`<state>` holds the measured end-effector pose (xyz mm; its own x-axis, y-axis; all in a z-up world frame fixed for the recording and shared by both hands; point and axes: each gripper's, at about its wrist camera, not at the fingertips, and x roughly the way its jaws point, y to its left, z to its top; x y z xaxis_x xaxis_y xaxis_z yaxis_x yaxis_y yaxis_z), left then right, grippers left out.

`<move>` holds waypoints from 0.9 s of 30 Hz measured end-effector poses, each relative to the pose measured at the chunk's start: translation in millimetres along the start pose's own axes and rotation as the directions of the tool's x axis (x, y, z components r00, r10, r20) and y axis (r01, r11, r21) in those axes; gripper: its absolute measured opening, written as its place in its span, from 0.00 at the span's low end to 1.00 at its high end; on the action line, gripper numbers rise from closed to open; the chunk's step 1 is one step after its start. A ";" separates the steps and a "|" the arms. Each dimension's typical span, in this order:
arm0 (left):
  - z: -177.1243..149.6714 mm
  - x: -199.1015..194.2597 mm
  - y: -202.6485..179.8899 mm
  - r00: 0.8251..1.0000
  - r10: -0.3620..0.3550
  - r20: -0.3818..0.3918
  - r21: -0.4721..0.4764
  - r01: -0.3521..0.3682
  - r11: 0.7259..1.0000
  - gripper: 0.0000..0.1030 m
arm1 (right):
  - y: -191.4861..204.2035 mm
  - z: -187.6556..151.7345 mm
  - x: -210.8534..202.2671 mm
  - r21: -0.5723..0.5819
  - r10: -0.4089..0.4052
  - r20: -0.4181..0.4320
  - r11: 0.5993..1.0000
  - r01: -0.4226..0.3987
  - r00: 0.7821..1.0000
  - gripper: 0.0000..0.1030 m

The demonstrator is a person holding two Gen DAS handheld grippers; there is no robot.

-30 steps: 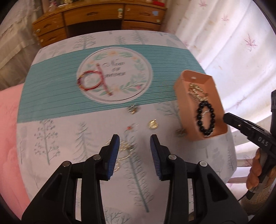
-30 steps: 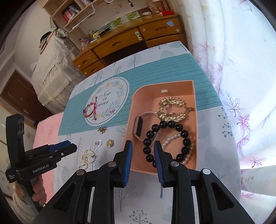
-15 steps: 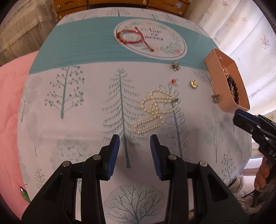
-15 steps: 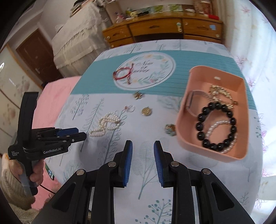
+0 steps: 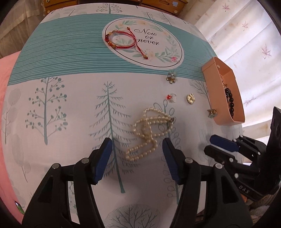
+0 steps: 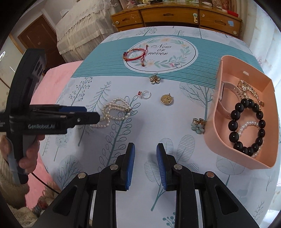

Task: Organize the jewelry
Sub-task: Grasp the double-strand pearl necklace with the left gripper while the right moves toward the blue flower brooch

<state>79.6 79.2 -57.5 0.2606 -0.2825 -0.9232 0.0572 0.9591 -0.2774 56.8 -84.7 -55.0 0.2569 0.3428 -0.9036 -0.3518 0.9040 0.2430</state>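
Observation:
A pearl necklace lies bunched on the tablecloth, just ahead of and between the fingers of my open left gripper. It also shows in the right wrist view, at the left gripper's tips. My right gripper is open and empty above the cloth, short of the peach tray. The tray holds a black bead bracelet, a pearl bracelet, a gold chain and a watch band. A red cord bracelet, rings, a gold pendant and flower earrings lie loose.
A wooden dresser stands beyond the table's far edge. White curtains hang to the right. A pink cloth lies left of the table. The tray sits at the table's right edge.
My left gripper has opened wider and moved forward to the pearl necklace. My right gripper has pulled back from the tray toward the table's near side.

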 end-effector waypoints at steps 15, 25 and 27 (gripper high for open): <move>5.9 24.1 -41.3 0.991 0.109 -0.079 0.237 -0.087 0.968 0.55 | -6.6 1.2 -0.6 0.017 0.020 0.010 1.000 -0.020 1.000 0.25; 15.4 32.9 -54.3 0.982 0.175 -0.071 0.372 -0.136 0.918 0.44 | -17.1 -2.3 -3.1 0.067 0.038 0.021 0.997 -0.039 0.999 0.25; 17.6 35.3 -60.5 0.979 0.191 -0.072 0.413 -0.145 0.899 0.35 | -18.9 -2.5 -3.3 0.077 0.041 0.024 0.996 -0.043 0.999 0.25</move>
<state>102.3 11.5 -68.6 0.1967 -0.0948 -0.9759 0.4115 0.9114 -0.0056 60.3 -103.5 -57.5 0.2633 0.3858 -0.8842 -0.2918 0.9055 0.3081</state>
